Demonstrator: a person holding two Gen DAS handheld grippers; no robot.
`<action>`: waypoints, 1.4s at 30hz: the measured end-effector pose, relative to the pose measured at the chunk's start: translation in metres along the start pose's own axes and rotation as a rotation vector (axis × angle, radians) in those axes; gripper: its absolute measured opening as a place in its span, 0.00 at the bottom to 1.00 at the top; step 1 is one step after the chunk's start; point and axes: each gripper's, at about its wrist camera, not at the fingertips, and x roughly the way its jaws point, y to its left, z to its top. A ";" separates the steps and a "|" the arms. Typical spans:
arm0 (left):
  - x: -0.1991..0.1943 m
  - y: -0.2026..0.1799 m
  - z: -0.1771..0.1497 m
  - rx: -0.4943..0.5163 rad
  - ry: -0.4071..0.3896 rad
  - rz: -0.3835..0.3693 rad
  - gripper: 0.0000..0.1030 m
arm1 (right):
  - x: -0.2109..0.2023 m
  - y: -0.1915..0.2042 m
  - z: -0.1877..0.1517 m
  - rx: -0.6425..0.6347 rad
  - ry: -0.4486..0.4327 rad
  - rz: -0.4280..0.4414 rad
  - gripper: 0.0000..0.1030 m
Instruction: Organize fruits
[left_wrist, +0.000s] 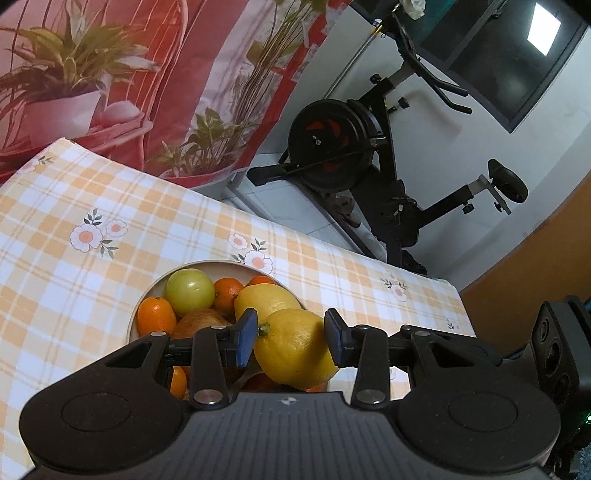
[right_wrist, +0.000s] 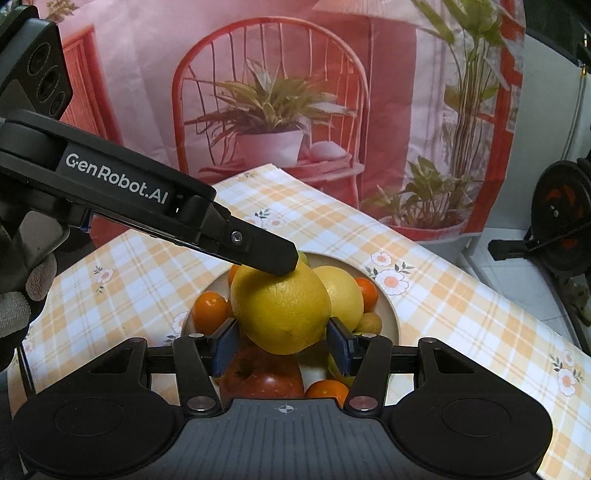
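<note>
A beige bowl (left_wrist: 207, 264) on the checked tablecloth holds a green apple (left_wrist: 189, 292), oranges (left_wrist: 156, 316), a second lemon (left_wrist: 266, 300) and a red apple (right_wrist: 260, 376). My left gripper (left_wrist: 290, 336) is shut on a yellow lemon (left_wrist: 295, 349) and holds it above the bowl. In the right wrist view the same lemon (right_wrist: 280, 310) sits between the pads of my right gripper (right_wrist: 281, 344), which touch its sides. The left gripper's finger (right_wrist: 258, 251) presses on the lemon's top there. The bowl's rim (right_wrist: 391, 314) shows behind the fruit.
The table (left_wrist: 74, 258) has an orange-and-white checked cloth with flower prints. A red printed curtain (right_wrist: 280, 92) hangs behind it. A black exercise bike (left_wrist: 369, 147) stands on the floor beyond the table's far right edge.
</note>
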 end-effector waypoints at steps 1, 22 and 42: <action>0.001 0.001 0.000 -0.001 0.002 0.001 0.41 | 0.002 0.000 -0.001 0.002 0.003 -0.002 0.47; 0.000 0.006 -0.003 0.004 -0.006 0.055 0.40 | 0.006 0.001 -0.004 0.003 0.020 -0.020 0.51; -0.067 -0.017 -0.006 0.113 -0.113 0.182 0.86 | -0.071 0.001 -0.012 0.114 -0.110 -0.160 0.83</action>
